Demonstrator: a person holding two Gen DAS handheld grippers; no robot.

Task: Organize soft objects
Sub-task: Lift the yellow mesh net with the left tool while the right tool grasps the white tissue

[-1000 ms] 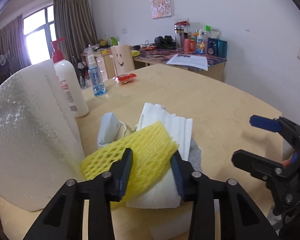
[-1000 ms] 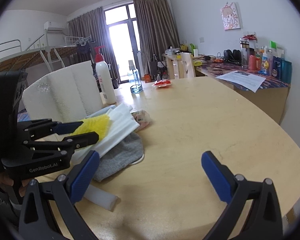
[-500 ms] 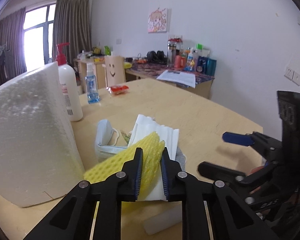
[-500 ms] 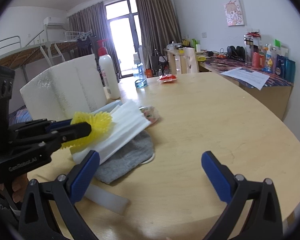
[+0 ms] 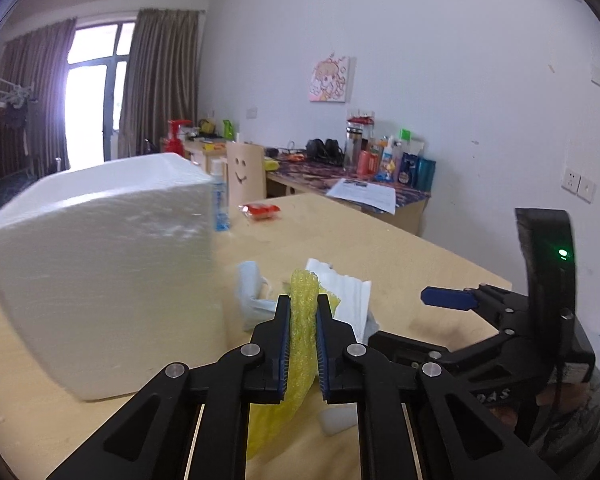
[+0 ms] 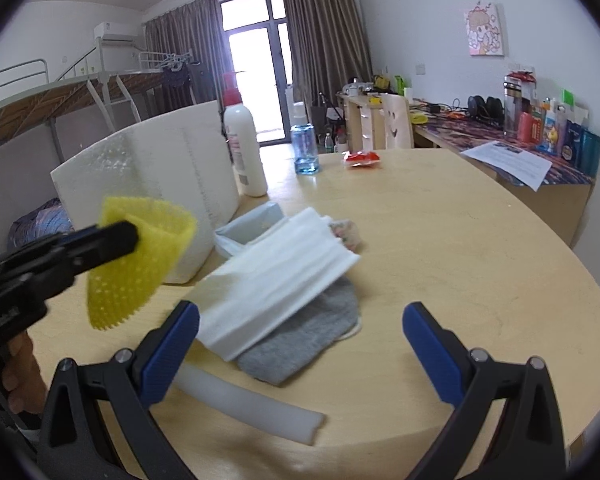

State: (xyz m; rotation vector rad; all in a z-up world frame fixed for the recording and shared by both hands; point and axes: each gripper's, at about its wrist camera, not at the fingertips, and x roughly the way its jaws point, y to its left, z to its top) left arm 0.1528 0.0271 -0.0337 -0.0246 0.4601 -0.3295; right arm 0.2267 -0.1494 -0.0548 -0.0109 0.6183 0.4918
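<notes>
A: Left wrist view first. What are the fingers of the left gripper (image 5: 302,336) doing at the bottom centre of the frame?

B: They have just been closing, and they now pinch the yellow foam mesh sleeve (image 5: 303,320) between the blue pads; it sticks up above them and hangs below. In the right wrist view the same sleeve (image 6: 140,264) is held clear of the round pale wooden desk (image 6: 440,240), at centre left.

A: And the right gripper (image 6: 300,344)?

B: Its blue-padded fingers stand wide apart with nothing between them, low in the frame.

A: What lies under them?

B: A white pleated foam sheet (image 6: 276,276) in the middle, resting on a grey fabric piece (image 6: 304,344). A white foam strip (image 6: 248,404) lies on the desk at lower left, and a pale blue mask (image 6: 248,228) sits just behind the sheet.

A: Anything readable?

B: Little. The big white foam block (image 6: 152,196) at upper left is blank, the white pump bottle with a red top (image 6: 242,148) has a label too small to read, and the left view shows partial raised letters on the right gripper's body, not legible as a word. A chair back (image 6: 398,126) carries a smiley face.
</notes>
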